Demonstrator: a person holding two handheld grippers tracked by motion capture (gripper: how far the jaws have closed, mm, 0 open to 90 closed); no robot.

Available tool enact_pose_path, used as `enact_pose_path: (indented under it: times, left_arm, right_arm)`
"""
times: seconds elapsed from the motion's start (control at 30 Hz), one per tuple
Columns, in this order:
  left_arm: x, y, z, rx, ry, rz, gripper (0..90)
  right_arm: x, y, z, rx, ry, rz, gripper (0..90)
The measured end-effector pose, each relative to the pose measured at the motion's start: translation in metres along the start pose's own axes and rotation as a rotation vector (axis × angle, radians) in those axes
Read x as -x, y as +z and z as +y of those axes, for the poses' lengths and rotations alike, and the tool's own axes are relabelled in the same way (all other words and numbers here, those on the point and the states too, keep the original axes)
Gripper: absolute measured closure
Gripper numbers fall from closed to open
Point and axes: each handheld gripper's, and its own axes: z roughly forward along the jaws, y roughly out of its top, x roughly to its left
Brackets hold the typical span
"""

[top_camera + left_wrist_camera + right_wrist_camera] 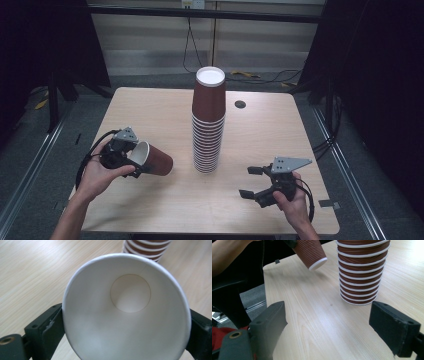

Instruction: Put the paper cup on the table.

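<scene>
Gripping brown cup (152, 160) in left jaws | right jaws spread (over pale wood table (150, 107), dark room)

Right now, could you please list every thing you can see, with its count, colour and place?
Single cup: one, brown outside and white inside, lying sideways between the left gripper's jaws, left of the stack.
Cup stack: one, brown with white rims, upside down at the table's middle.
Table: one, light wood.
Round hole: one, dark, in the tabletop right of the stack.
Left gripper: one, black, closed on the single cup.
Right gripper: one, black, open, front right.
</scene>
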Motion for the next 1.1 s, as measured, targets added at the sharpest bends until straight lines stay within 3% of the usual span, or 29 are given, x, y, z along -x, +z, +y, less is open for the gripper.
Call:
enact_pose_path:
  times: [0.23, 0.8, 1.1]
  left_arm:
    - [-0.012, 0.004, 0.009, -0.073, -0.022, 0.041, 6.0]
    - [-0.018, 0.021, 0.034, -0.274, 0.026, 0.131, 6.8]
    - [-0.018, 0.031, 0.043, -0.270, 0.032, 0.140, 5.1]
  right_arm:
    - [0.001, 0.000, 0.000, -0.002, 0.001, -0.003, 13.9]
    - [0.001, 0.000, -0.001, -0.007, 0.000, -0.010, 14.0]
    - [0.002, 0.001, -0.002, -0.014, 0.000, -0.007, 14.1]
